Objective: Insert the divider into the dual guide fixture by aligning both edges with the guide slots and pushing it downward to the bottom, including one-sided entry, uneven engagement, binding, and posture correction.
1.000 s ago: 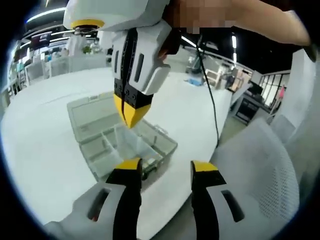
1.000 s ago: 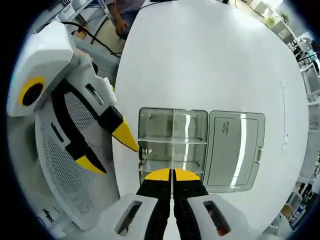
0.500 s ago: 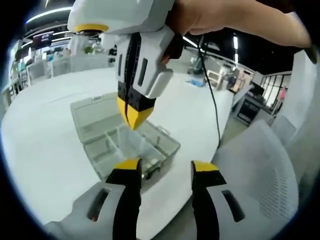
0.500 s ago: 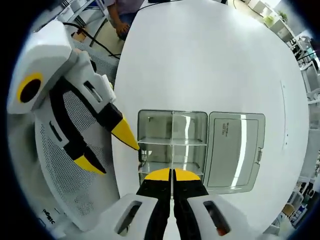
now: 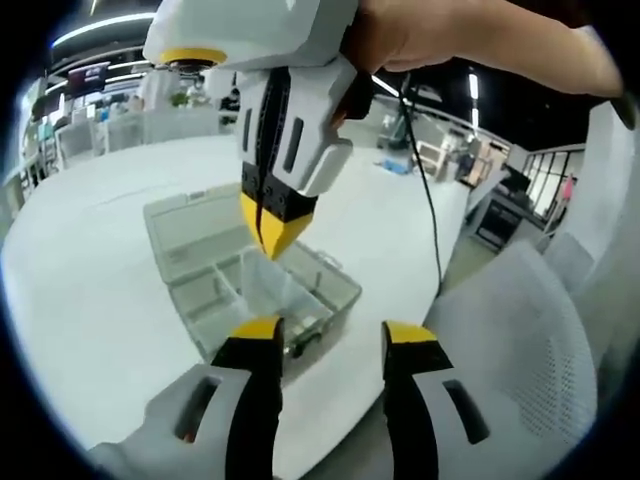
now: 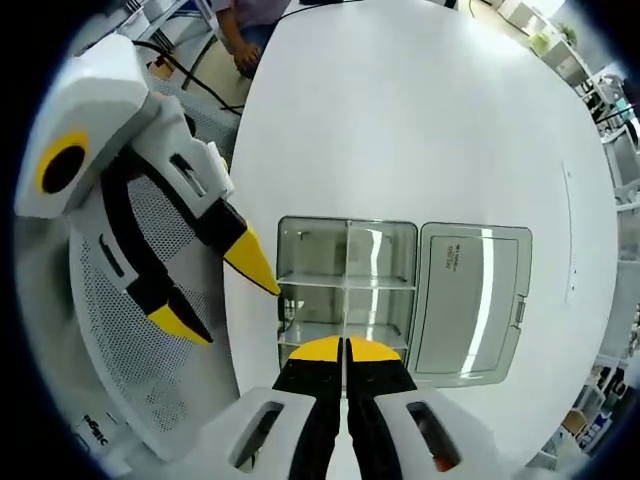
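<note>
While right tool (image 6: pixel 343 348) pinches clear thin divider (image 6: pixel 345 300) upright over compartment box (image 6: pixel 400 235), left tool (image 5: pixel 330 335) gapes empty.

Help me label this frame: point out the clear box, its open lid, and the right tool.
clear box (image 6: pixel 345 285), right gripper view, on its middle cross divider.
open lid (image 6: pixel 470 300), right gripper view, on the flat panel.
right tool (image 5: pixel 274 232), left gripper view, on its yellow tips.

Right gripper (image 6: pixel 343 349) pinches a thin clear divider (image 6: pixel 345 290) over the open box (image 6: pixel 345 290) on the white table (image 6: pixel 420 110); left gripper (image 6: pixel 215 290) gapes beside it.
</note>
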